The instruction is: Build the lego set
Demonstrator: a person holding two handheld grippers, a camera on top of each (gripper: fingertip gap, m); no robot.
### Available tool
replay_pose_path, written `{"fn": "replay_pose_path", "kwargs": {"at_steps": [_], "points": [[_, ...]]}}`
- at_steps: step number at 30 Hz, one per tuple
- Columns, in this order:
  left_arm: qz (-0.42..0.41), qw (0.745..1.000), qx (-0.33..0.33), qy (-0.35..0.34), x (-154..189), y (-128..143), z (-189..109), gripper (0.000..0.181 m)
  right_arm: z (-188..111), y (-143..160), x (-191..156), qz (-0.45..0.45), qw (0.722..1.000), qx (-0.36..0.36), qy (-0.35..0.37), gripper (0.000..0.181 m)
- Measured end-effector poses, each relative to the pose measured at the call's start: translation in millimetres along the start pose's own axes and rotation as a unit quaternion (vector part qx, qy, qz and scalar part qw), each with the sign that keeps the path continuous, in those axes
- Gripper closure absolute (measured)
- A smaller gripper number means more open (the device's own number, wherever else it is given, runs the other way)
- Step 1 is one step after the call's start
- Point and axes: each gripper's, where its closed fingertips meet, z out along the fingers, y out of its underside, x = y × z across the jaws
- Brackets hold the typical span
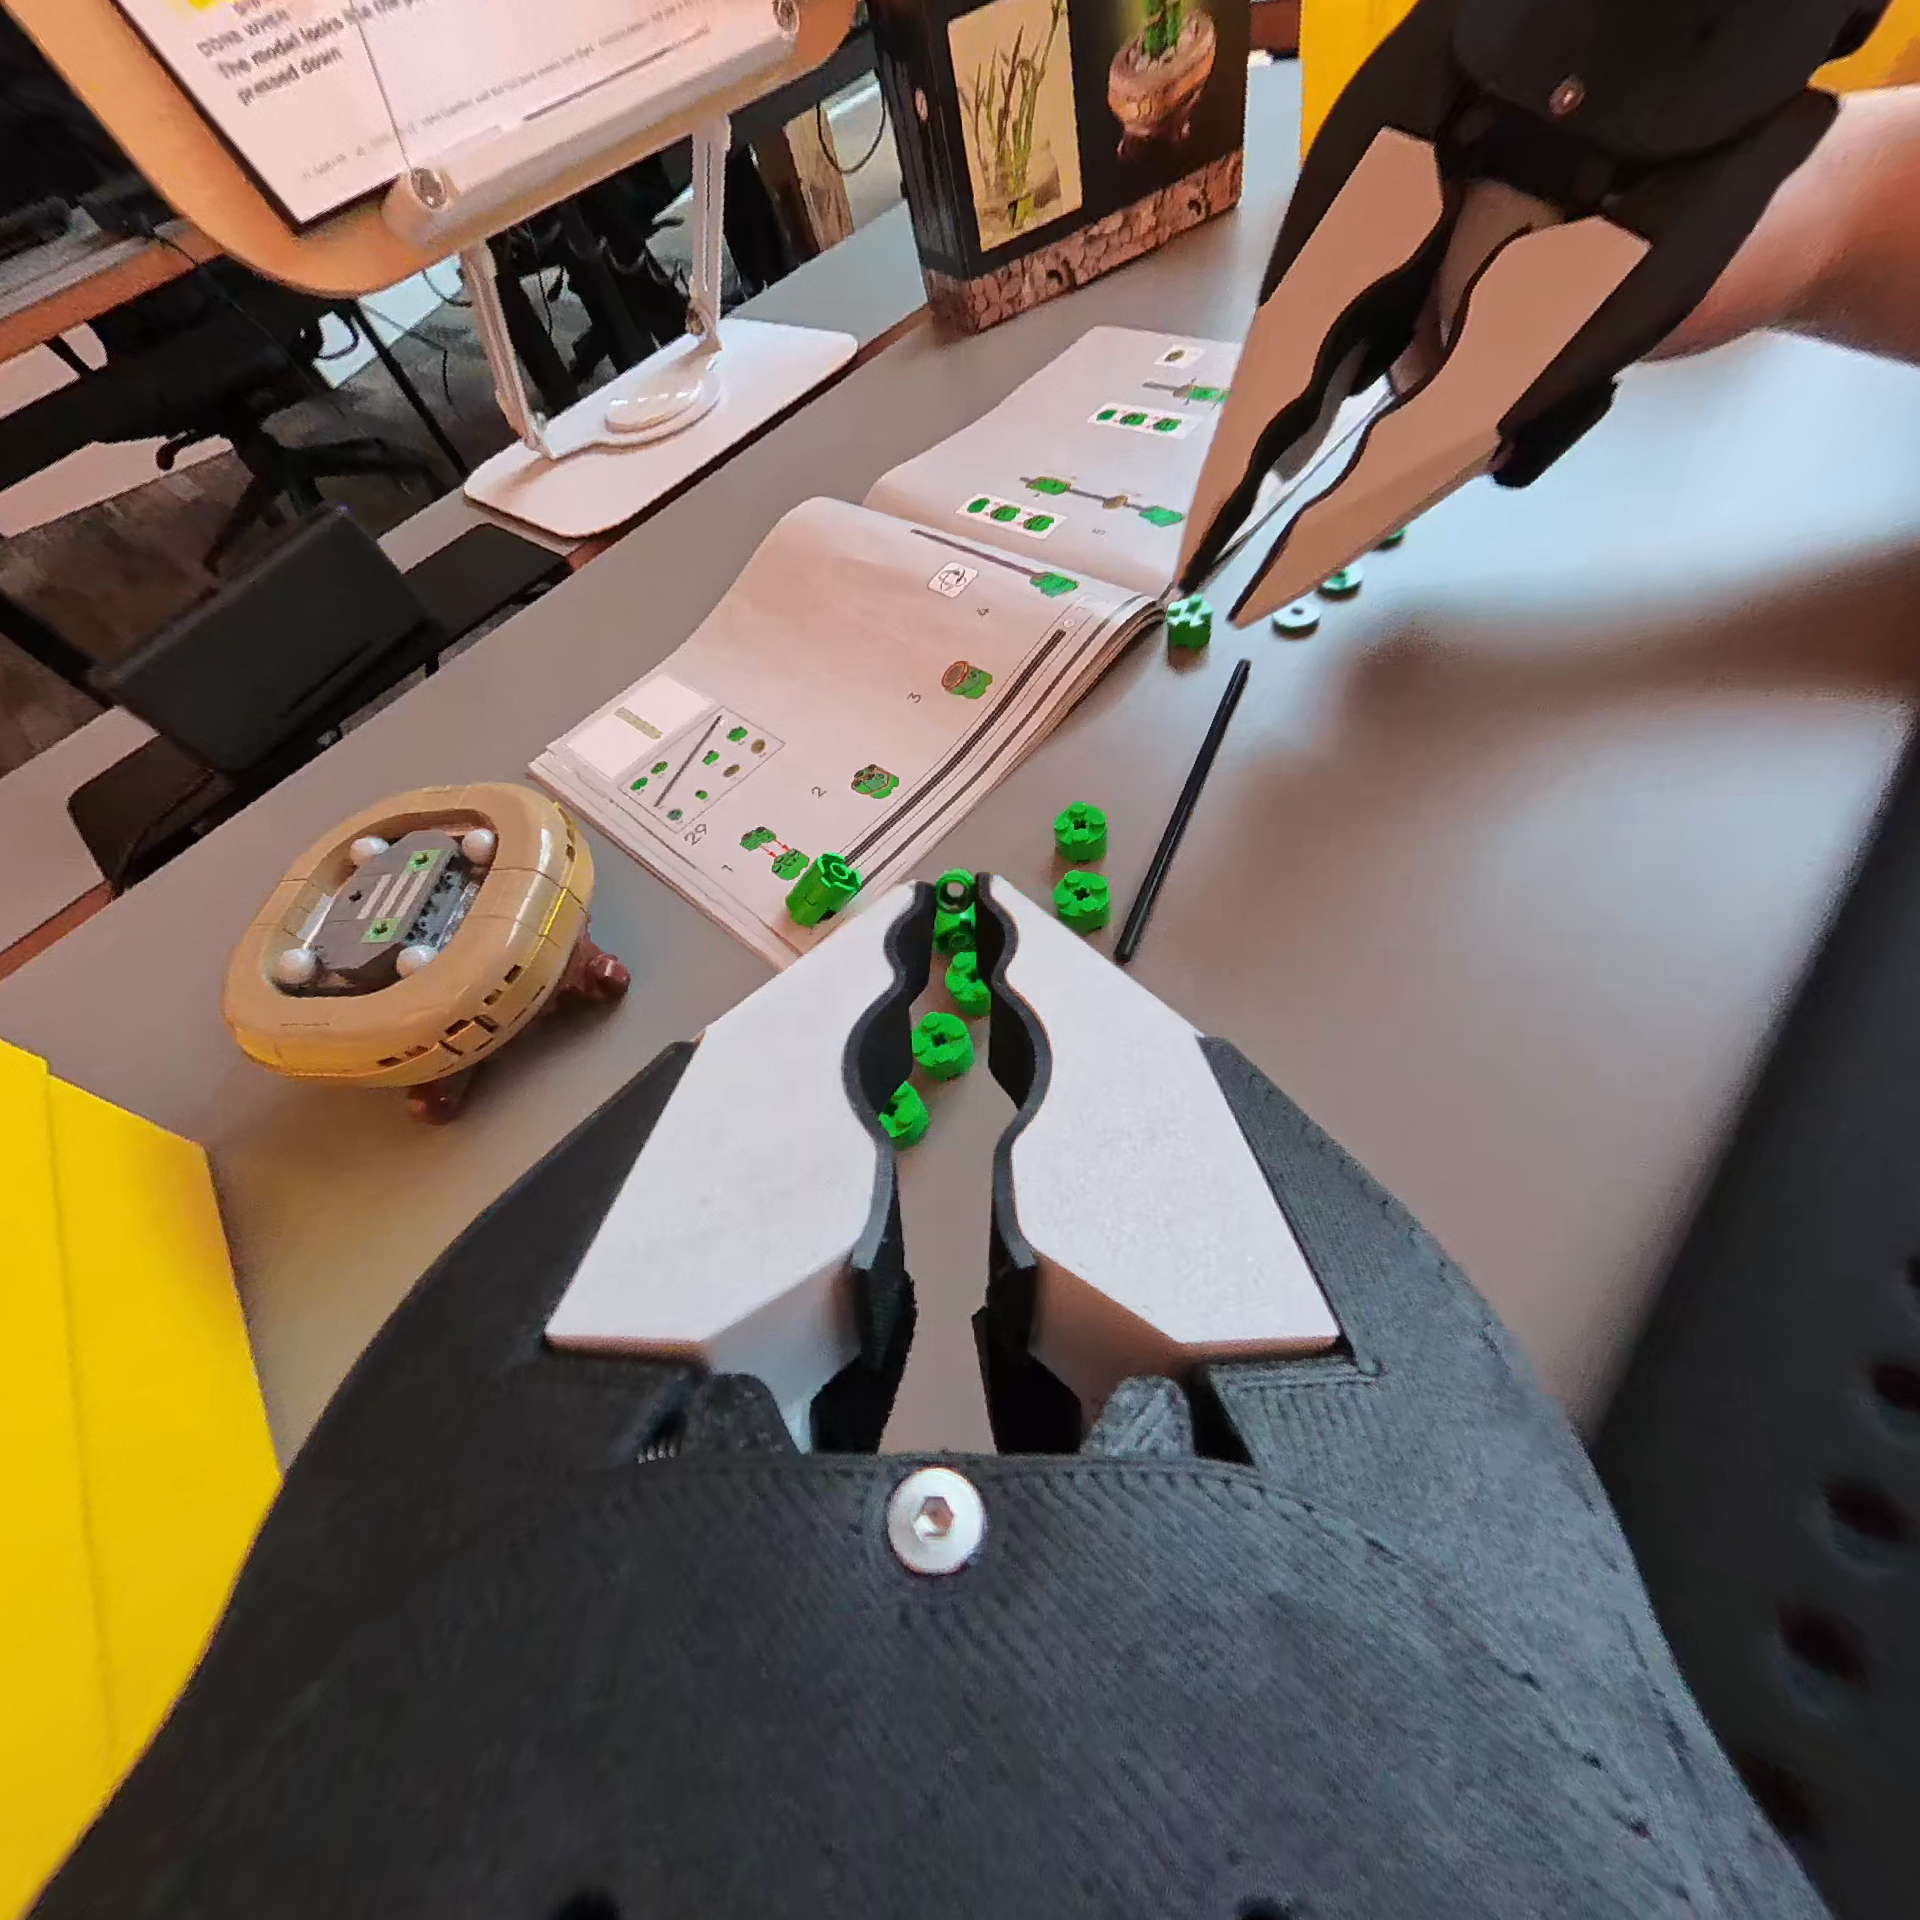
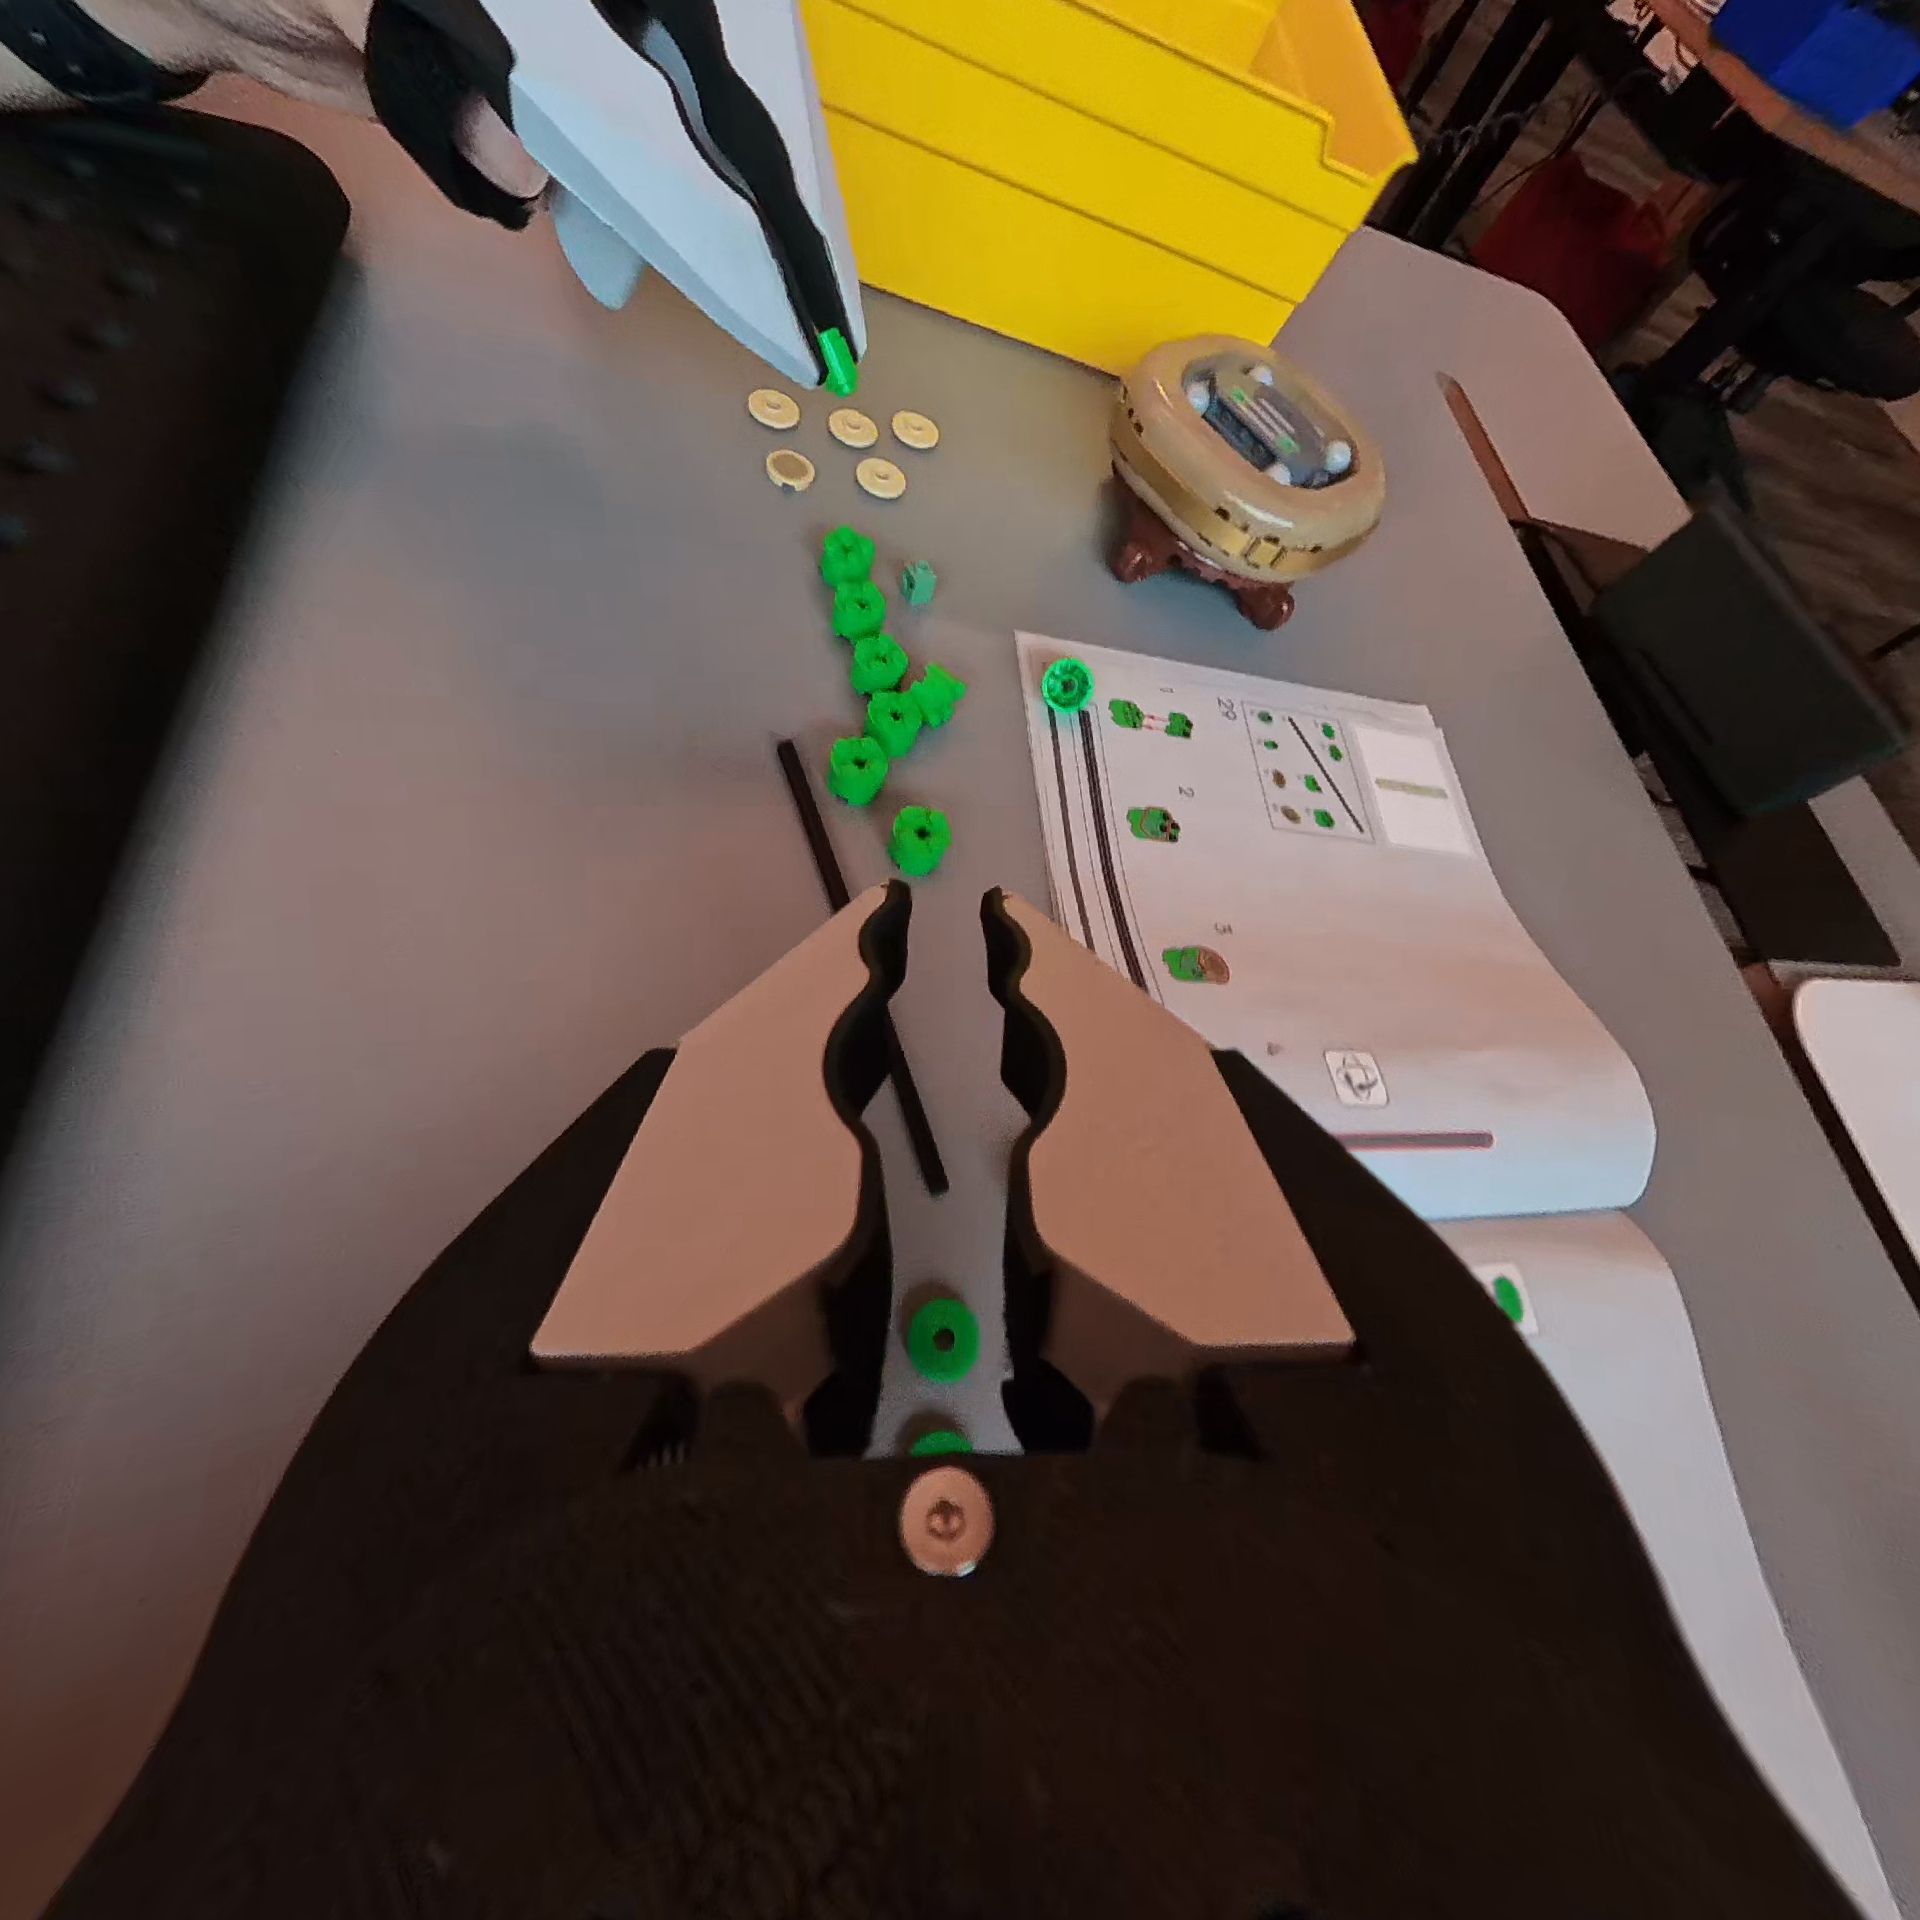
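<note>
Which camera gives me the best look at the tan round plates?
The right wrist view: all five tan round plates lie unobstructed below the left gripper. The left wrist view shows none; its own body hides that table area.

Grey table, green bricks, booklet, pot

The black rod is partly covered by the right gripper's fingers. The yellow bins run off the top edge, and so does the monitor. The product box is cropped too, and the far green discs are too blurry to make out.
</note>
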Motion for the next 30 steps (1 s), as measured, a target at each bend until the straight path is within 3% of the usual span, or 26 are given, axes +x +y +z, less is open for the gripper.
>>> {"fn": "replay_pose_path", "kwargs": {"at_steps": [11, 17, 23, 30], "points": [[0.064, 0.998, 0.021, -0.001, 11.9, -1.5, -6.5, 0.176, 26.1, -26.9, -12.7, -0.004, 1.000, 0.012, -0.012, 0.168], [0.075, 0.997, 0.011, -0.020, 11.7, 3.9, -7.9, 0.176, 52.0, -33.2, 19.1, 0.067, 0.997, -0.011, 0.028, 0.167], [0.110, 0.992, -0.024, -0.050, 10.9, 16.0, -3.9, 0.175, 103.7, -22.5, 42.5, 0.105, 0.988, -0.110, 0.033, 0.154], [0.088, 0.995, -0.025, -0.040, 9.0, 19.5, -2.9, 0.176, 125.2, -7.9, 45.5, 0.105, 0.975, -0.192, 0.034, 0.149]]}}
